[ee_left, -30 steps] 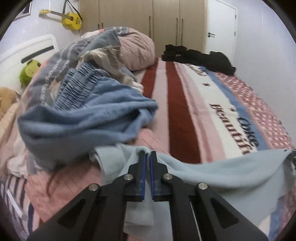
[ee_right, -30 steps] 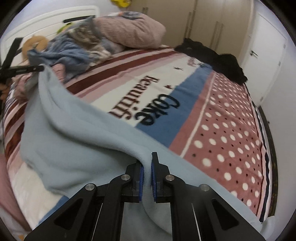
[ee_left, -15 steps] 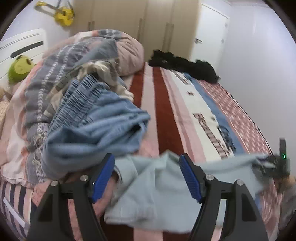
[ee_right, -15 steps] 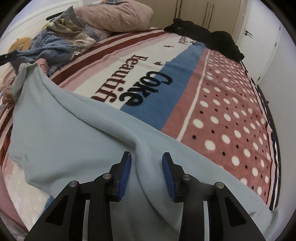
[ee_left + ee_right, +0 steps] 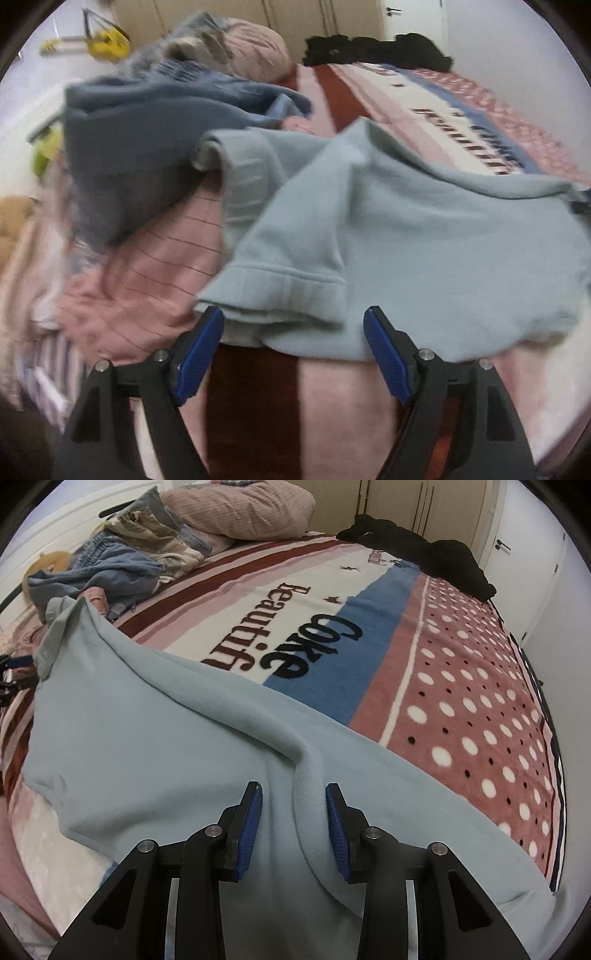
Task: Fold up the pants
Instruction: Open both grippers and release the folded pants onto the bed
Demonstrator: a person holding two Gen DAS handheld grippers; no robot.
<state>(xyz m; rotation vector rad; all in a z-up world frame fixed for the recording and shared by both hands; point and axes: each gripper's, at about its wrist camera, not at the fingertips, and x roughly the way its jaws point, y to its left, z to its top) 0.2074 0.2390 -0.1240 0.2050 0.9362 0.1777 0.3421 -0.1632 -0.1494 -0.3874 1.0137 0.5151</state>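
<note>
We judge the fold barely begun. The light blue pants [image 5: 155,760] lie spread across the near edge of the bed [image 5: 461,709], laid down but not smoothed, with a raised ridge running through the cloth. No clean fold shows yet, so squaring the legs and doubling them over is all still ahead of us.

Our left gripper [image 5: 293,347] has just been opening and now stands wide apart. The hemmed cuff of the pants lies just beyond and between its blue pads [image 5: 201,350], and neither pad presses on it, so nothing is held. Our right gripper [image 5: 293,823] has also let go: its jaws have come partly apart, then stopped. The ridge of cloth runs up between its pads [image 5: 251,830] without being pinched.

Further up, toward the left side of the bed, a darker blue garment [image 5: 140,155] is heaped just beside the pants' far leg. Beyond it lies a pink pillow [image 5: 240,511] by the head edge, and a black garment [image 5: 417,550] rests near the far right corner.
</note>
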